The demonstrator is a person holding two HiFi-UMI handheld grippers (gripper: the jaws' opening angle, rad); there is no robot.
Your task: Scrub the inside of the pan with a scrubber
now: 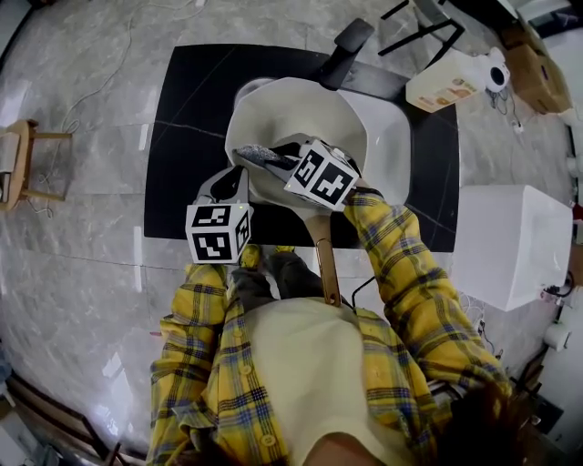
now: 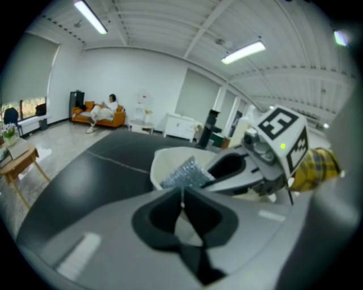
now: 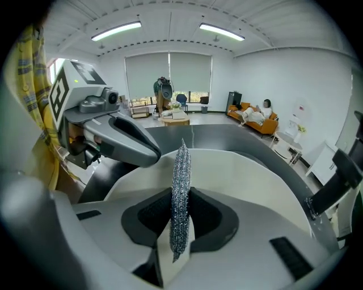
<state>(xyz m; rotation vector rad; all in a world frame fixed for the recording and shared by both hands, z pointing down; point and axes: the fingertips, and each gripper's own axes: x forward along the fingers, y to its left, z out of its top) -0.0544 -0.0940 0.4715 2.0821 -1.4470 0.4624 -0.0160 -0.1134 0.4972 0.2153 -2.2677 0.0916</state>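
Note:
A cream pan (image 1: pixel 301 109) with a wooden handle (image 1: pixel 326 264) lies on the black table (image 1: pixel 187 109), its handle pointing toward me. My right gripper (image 1: pixel 271 160) is over the pan's near left part, shut on a flat silver mesh scrubber (image 1: pixel 258 154). In the right gripper view the scrubber (image 3: pixel 180 187) stands on edge between the pads (image 3: pixel 207 218), above the pan's inside (image 3: pixel 238 175). My left gripper (image 1: pixel 239 175) is shut at the pan's near left rim. A thin pale edge shows between its pads (image 2: pixel 201 212), with the pan (image 2: pixel 164 161) and scrubber (image 2: pixel 184 173) just beyond.
A white board (image 1: pixel 393 136) lies under the pan's right side. A pale bottle (image 1: pixel 446 84) stands at the table's far right corner and a white box (image 1: pixel 510 241) on the floor to the right. A black chair (image 1: pixel 414 27) is behind the table, a wooden stool (image 1: pixel 27 164) far left.

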